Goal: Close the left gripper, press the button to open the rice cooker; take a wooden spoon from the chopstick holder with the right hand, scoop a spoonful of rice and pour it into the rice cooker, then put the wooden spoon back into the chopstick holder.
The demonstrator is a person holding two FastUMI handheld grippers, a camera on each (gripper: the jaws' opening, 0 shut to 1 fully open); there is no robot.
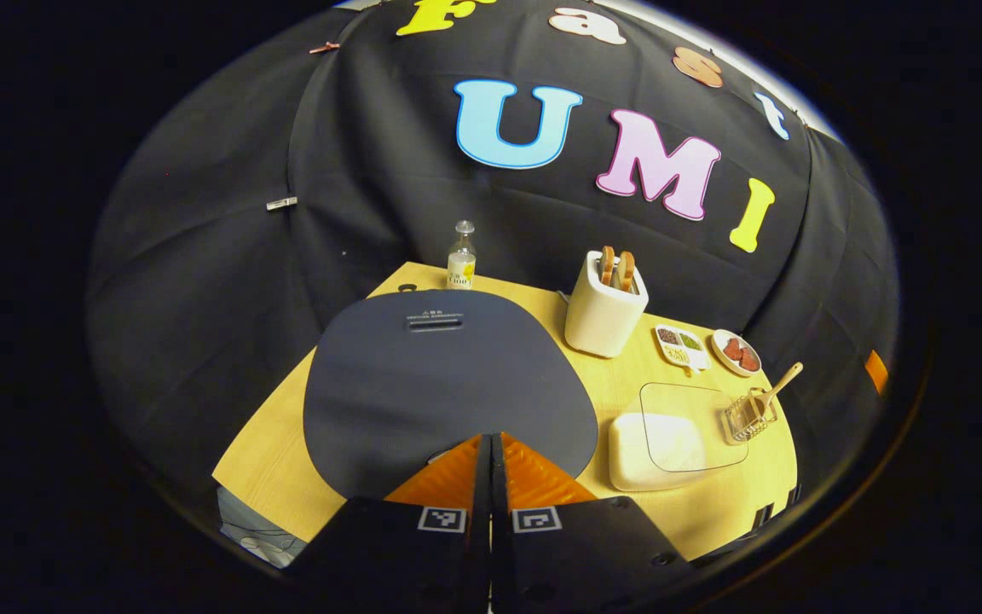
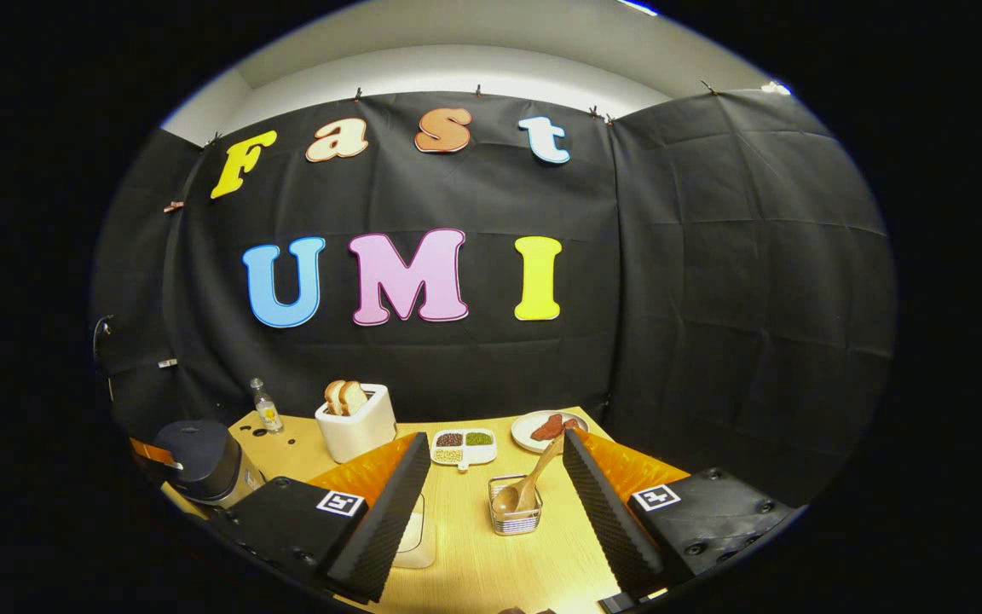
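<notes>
The rice cooker [image 1: 436,384] has a dark, flat lid that is down. My left gripper [image 1: 491,438] is shut with nothing between its fingers, and its tips hover at the lid's near edge. I cannot see the button. A wooden spoon [image 1: 779,381] leans in the wire chopstick holder [image 1: 748,418] at the far right, beside a white rice box [image 1: 657,439] with a clear lid. In the right gripper view my right gripper [image 2: 495,437] is open, and the spoon [image 2: 534,482] stands in the holder [image 2: 515,514] just ahead between its fingers. The cooker [image 2: 201,460] sits far left.
On the wooden table [image 1: 286,443], a white toaster [image 1: 603,307] with bread and a small bottle [image 1: 460,256] stand behind the cooker. A divided tray of beans [image 2: 463,446] and a plate [image 2: 546,426] of red food lie beyond the holder.
</notes>
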